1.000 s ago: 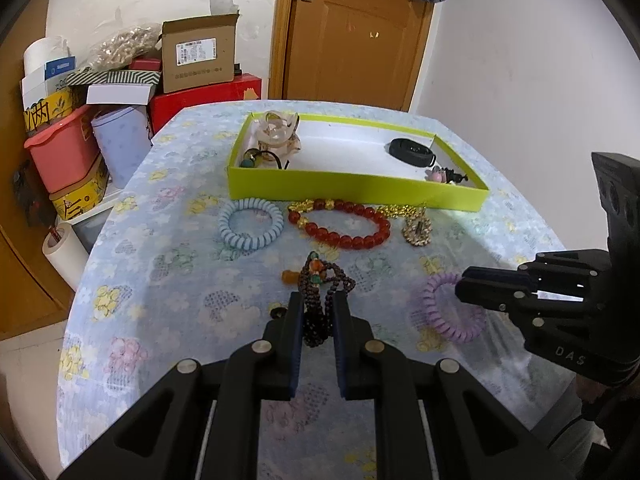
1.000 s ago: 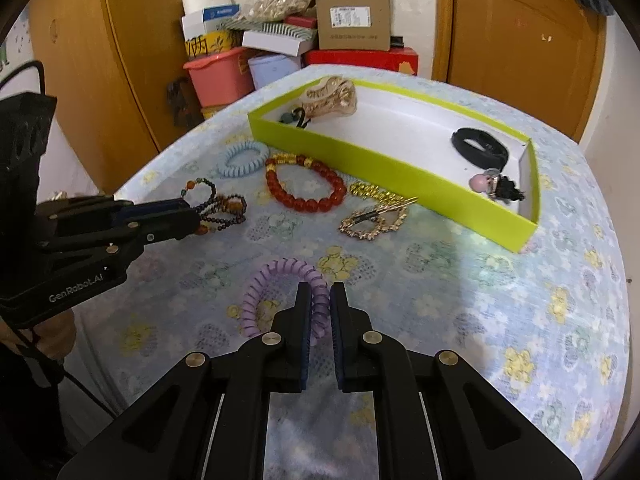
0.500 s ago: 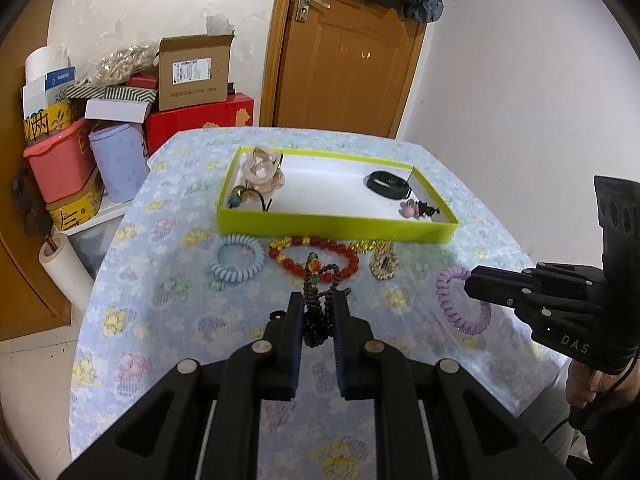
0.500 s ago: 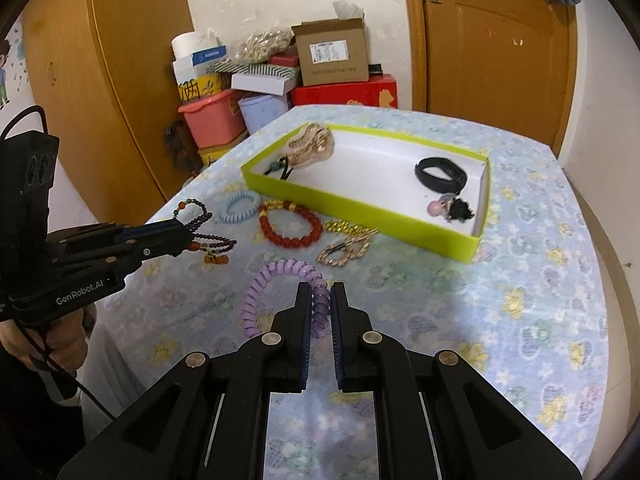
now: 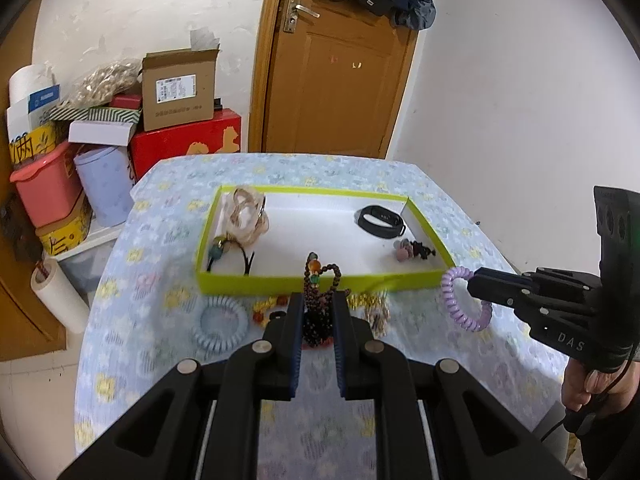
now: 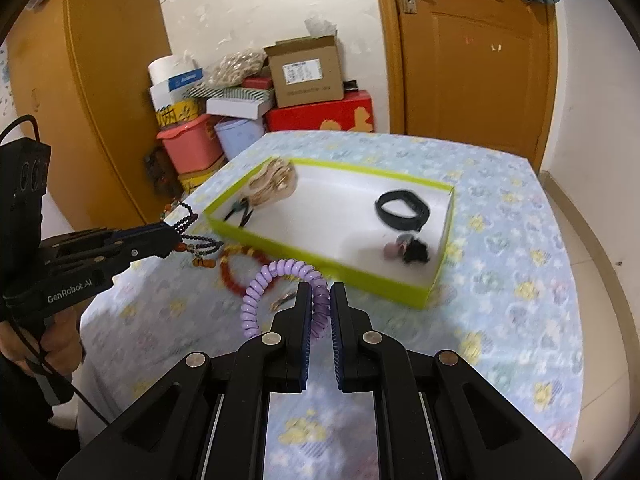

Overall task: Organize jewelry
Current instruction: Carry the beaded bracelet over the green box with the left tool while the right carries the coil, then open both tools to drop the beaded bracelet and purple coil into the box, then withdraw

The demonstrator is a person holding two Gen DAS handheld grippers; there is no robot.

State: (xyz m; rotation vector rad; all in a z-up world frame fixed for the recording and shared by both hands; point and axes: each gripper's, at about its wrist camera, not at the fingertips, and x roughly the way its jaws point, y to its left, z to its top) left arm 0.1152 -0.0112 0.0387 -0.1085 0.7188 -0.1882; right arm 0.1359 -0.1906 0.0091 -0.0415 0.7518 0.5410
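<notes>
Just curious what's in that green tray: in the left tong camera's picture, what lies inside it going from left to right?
Black hair tie with beads → pale hair claw → black wristband → pink and black hair bobble, all inside the green tray.

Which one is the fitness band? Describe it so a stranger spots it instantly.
Find the lime-green tray on the flowered tablecloth. In its far right part lies the black band, a flat loop alone on white; the neighbouring hair tie carries a pink bead.
</notes>
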